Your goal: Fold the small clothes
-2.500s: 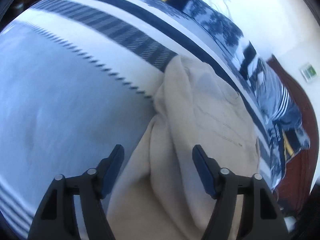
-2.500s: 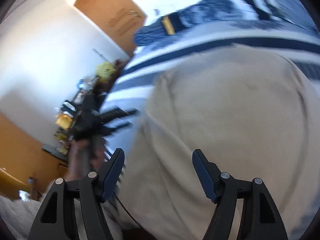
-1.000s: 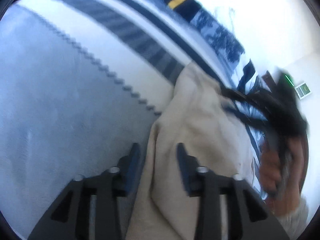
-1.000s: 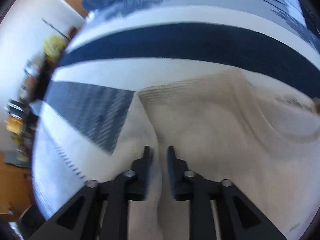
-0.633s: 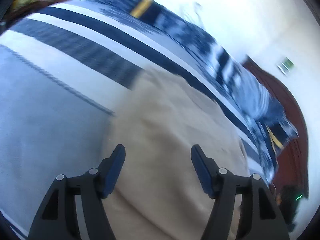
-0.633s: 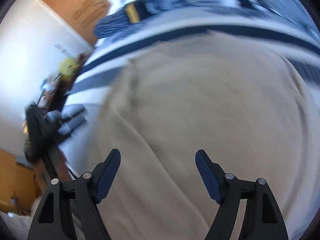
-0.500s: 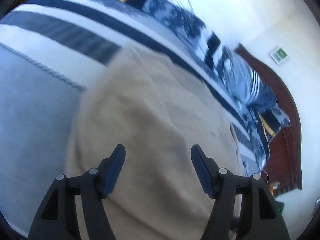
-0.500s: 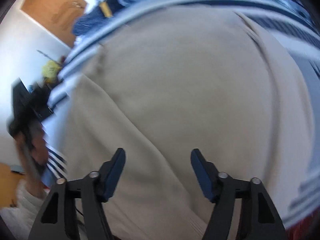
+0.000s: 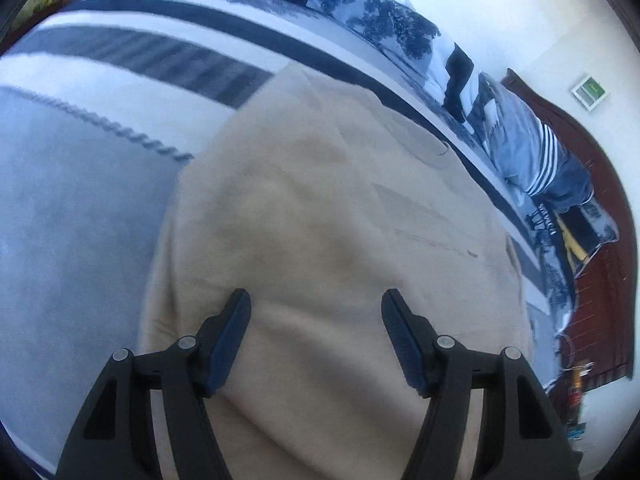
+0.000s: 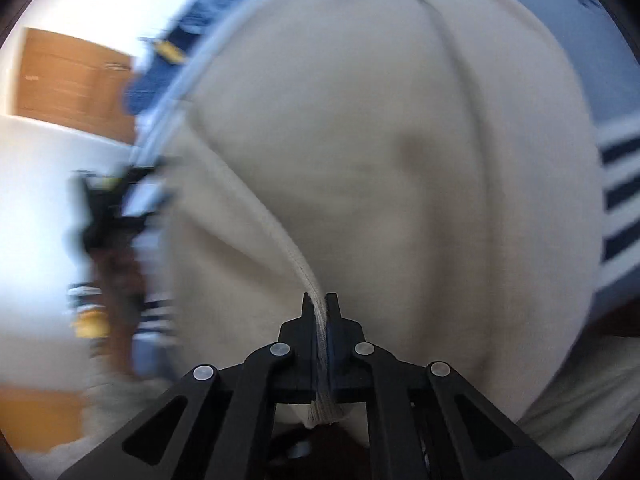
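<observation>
The right gripper (image 10: pixel 319 304) is closed on the ribbed edge of the beige garment (image 10: pixel 360 140), which runs between its jaws. The left gripper (image 9: pixel 316 320) stands wide open above the same garment (image 9: pixel 320 208), perhaps just touching it; the view is blurred. The garment lies spread on the striped blue and white bedspread (image 9: pixel 80 208). Farther back are patterned pillows (image 9: pixel 380 20) and a dark wooden headboard (image 9: pixel 608 240).

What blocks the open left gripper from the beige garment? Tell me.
Nothing visible does. The left gripper hangs open directly over the beige garment on the striped bedspread, with only bare fabric between its fingers. The right gripper is already shut on a ribbed edge.
</observation>
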{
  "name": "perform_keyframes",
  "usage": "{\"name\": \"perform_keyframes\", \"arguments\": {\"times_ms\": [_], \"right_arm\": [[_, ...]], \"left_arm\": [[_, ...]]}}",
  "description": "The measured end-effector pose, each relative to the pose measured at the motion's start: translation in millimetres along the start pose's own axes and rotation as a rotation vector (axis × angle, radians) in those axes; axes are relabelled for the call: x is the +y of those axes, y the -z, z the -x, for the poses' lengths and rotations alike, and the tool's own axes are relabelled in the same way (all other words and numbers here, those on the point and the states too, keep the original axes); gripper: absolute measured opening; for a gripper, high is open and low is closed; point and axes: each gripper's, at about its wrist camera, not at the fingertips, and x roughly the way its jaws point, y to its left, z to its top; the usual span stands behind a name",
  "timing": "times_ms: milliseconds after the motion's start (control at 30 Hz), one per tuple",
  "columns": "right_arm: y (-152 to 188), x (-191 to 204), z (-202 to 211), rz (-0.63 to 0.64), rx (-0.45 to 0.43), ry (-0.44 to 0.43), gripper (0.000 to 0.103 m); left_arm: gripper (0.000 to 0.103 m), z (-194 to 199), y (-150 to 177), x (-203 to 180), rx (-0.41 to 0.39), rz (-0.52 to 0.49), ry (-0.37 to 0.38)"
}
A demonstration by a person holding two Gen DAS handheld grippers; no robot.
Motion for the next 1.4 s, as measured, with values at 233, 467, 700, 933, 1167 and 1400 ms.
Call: {"name": "perform_keyframes", "arguments": {"times_ms": [233,467,700,933,1167,1400], "right_arm": [[-3.7,19.7,-14.1,0.126,-0.002,0.132,0.007],[-2.9,20.0,42.8,0.087,-0.096,-0.001,0.067],[24.2,1.0,100.9,0.105,-0.202,-0.002,0.068],[46.4,-12.1,134.9,0.099,-0.288,-0.046,0.078],[57.2,-23.0,194.5,0.118,-0.415,-0.032,0.084],[48.3,-47.3,234.8,0.072,-0.481,-0.087,0.084]], "left_arm": [[0.067,-4.8,-7.7,17.3,-0.013,-0.01,-0.127],[0.067,39.9,37.8,-22.4,-0.046,-0.139,-0.11],[0.078,106.7,154.0,-87.4,-0.045,-0.27,-0.109],[0.089,163.0,246.6,-156.2,-0.071,-0.396,-0.164],[0.089,186.3,267.0,-220.2,-0.111,-0.513,-0.208],[0.089,159.7,274.0,-243.0,0.048,-0.512,-0.068]]}}
